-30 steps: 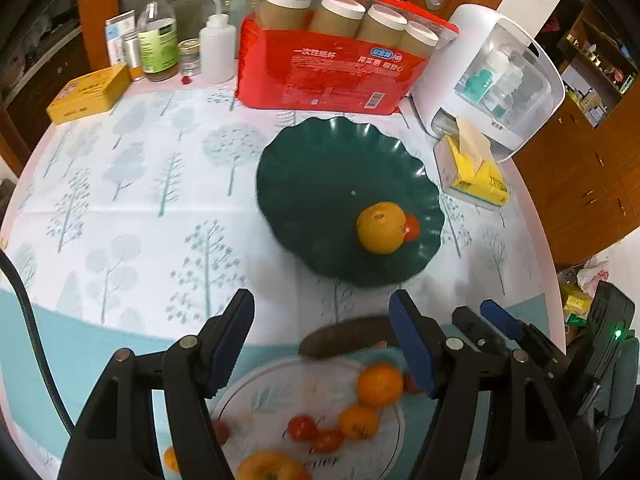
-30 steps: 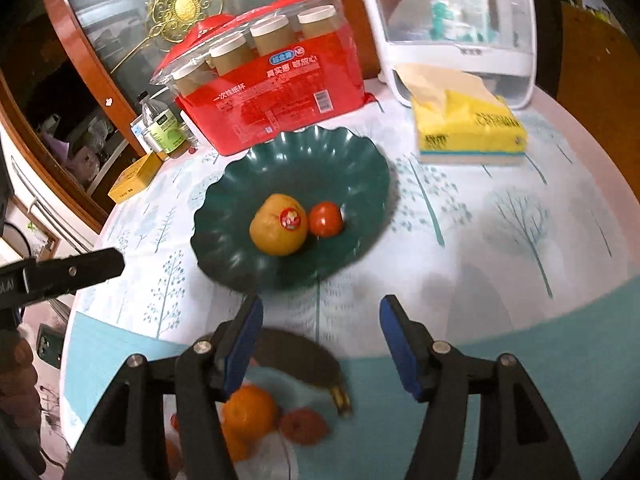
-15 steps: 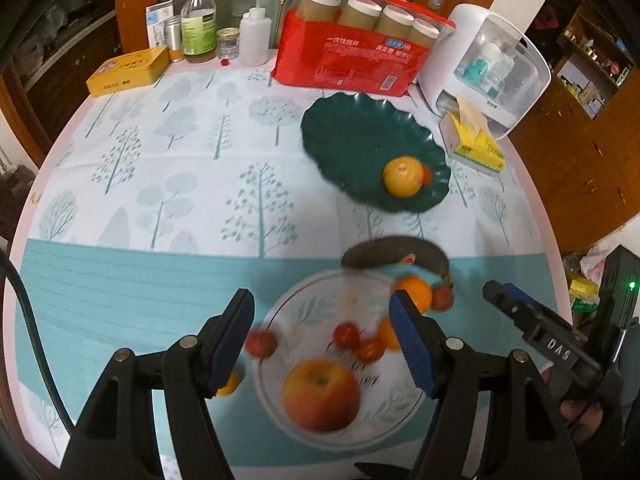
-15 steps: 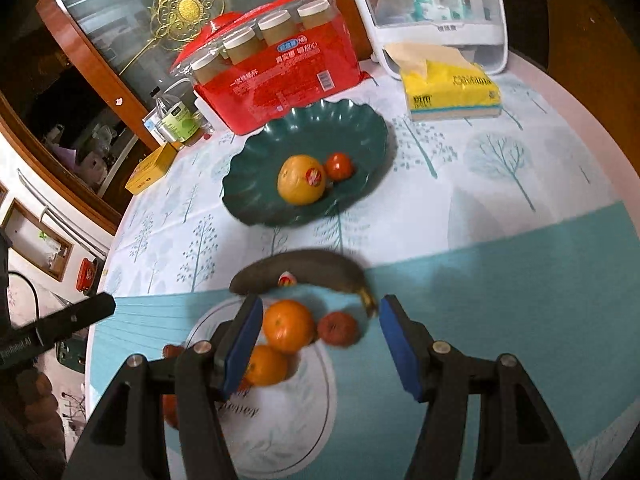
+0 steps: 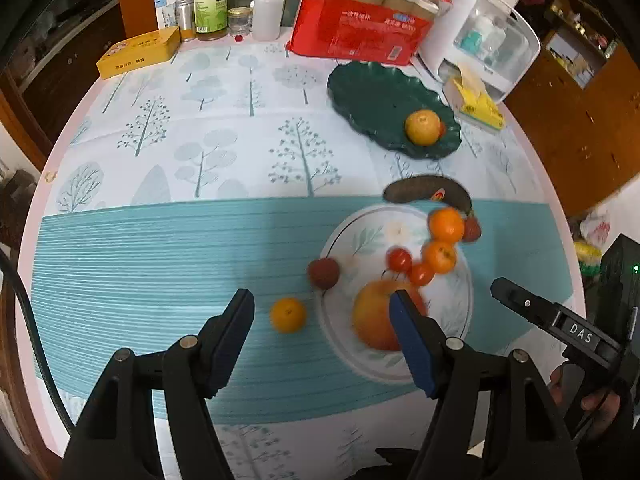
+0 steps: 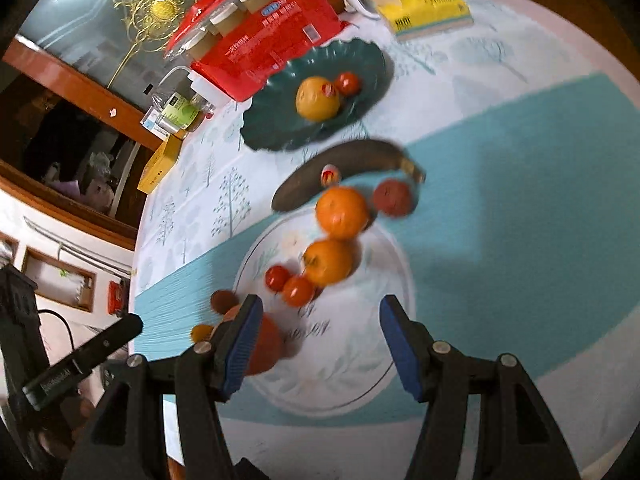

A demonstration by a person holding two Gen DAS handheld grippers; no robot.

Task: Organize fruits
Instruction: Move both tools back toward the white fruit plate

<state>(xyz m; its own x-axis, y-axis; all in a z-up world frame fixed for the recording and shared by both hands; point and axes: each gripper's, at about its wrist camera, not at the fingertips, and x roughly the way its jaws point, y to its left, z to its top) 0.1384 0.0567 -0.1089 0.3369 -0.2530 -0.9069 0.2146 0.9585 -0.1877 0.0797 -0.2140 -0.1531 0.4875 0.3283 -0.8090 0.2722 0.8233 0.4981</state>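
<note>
A white floral plate [image 5: 460, 292] [image 6: 344, 344] holds a big apple [image 5: 376, 320], two oranges [image 6: 342, 212] [image 6: 328, 262] and two cherry tomatoes [image 6: 298, 291]. A small orange [image 5: 288, 315] and a dark red fruit [image 5: 323, 273] lie on the cloth left of it. A blackened banana [image 5: 428, 194] [image 6: 344, 164] lies between it and the green plate [image 5: 372, 96] [image 6: 272, 132], which carries a yellow-orange fruit [image 5: 423, 127] and a tomato [image 6: 347, 82]. My left gripper [image 5: 322, 320] hovers open over the small orange. My right gripper [image 6: 320, 320] is open above the white plate.
At the back stand a red pack of paper cups [image 5: 360, 28], a white appliance [image 5: 480, 36], a yellow tissue pack [image 5: 478, 102], bottles [image 5: 210, 4] and a yellow box [image 5: 140, 50]. Another red fruit [image 6: 392, 198] lies by the banana's stem. The round table's rim curves close on the right.
Both grippers drew back from the green plate toward the near side; the white plate and its fruit came under them. The right gripper also rolled. Jaws stayed as wide.
</note>
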